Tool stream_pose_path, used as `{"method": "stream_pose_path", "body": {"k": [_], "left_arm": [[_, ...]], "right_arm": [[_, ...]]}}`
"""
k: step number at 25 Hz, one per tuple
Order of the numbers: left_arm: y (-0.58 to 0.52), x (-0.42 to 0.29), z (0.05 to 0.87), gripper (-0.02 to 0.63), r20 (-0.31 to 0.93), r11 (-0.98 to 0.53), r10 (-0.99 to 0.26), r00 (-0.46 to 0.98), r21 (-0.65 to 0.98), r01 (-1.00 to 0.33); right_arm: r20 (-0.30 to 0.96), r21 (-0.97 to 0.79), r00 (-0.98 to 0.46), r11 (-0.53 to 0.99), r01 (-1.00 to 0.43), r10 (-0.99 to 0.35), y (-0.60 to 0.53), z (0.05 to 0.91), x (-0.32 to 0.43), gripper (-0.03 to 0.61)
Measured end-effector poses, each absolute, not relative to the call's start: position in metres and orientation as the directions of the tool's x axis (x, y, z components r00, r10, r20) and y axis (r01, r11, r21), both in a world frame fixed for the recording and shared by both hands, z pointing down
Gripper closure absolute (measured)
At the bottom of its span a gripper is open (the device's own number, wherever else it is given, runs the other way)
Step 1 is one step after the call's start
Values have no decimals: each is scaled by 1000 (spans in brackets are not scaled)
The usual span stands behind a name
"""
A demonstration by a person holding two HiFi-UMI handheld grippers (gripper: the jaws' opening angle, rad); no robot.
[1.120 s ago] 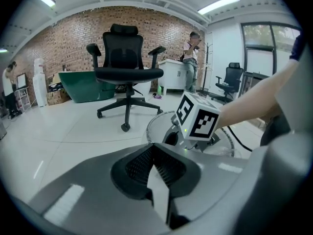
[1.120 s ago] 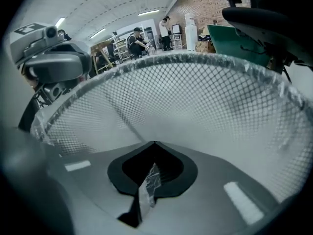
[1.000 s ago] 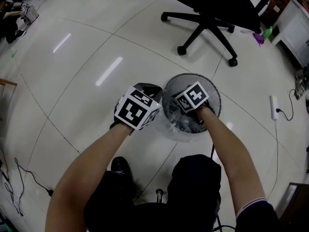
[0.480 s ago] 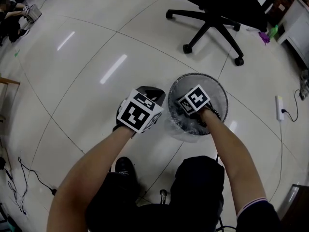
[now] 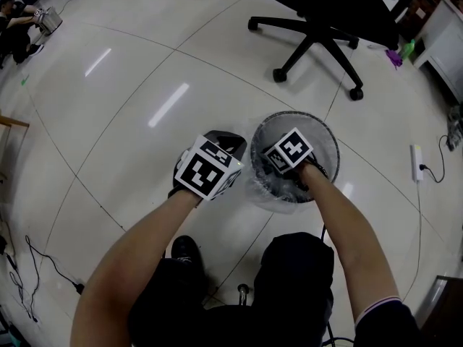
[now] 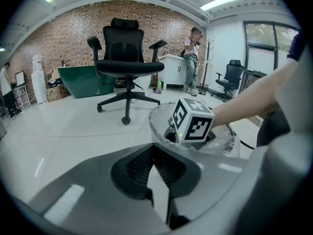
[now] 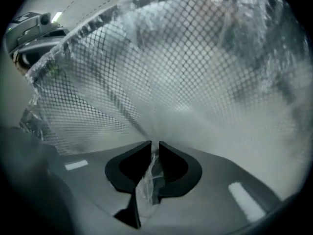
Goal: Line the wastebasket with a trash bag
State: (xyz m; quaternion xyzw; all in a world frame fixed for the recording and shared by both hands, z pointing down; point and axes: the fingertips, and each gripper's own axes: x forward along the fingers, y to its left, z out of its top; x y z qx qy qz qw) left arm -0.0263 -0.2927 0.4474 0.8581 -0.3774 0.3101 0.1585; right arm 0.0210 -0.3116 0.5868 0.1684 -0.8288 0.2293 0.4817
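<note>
**Operator:** Where does the bag stand relative to my tongs?

**Inspector:** Your right gripper (image 7: 154, 148) points steeply down inside the wastebasket (image 5: 318, 121). Its jaws are opening. A gathered strand of the clear trash bag (image 7: 205, 121) lies in the narrow slot between them, and the pads do not appear to press on it. The strand runs lengthwise along the slot and fans out ahead toward the mesh wall (image 7: 98, 97). The rest of the film lines that wall and folds over the rim.

**Operator:** And my left?

**Inspector:** Your left gripper (image 6: 153, 148) is closed, with nothing between its jaws. It sits outside the basket, just beside the rim on your left, and the basket lies ahead and to its right.

**Operator:** Which hand should make the next move?

**Inspector:** In my judgement, your right, as it is already in the film. The bag lies forward and below those jaws, so any pressing or spreading goes toward the wall ahead. Take care that the strand slips clear of the slot and does not drag.
</note>
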Motion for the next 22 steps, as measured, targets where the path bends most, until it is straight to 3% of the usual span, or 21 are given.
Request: {"method": "stream_pose_path", "body": {"k": [9,22], "left_arm": [[-290,-26,436,601,634,-667,-562,531,33,-745],[-294,-31,433,601,627,-665,-567,534,34,-746]], "right_arm": [[867,-169,-483,844,-509,-118,-329,561,10,520],[880,-184,-464,829,-528,-101,-316,569,33,522]]}}
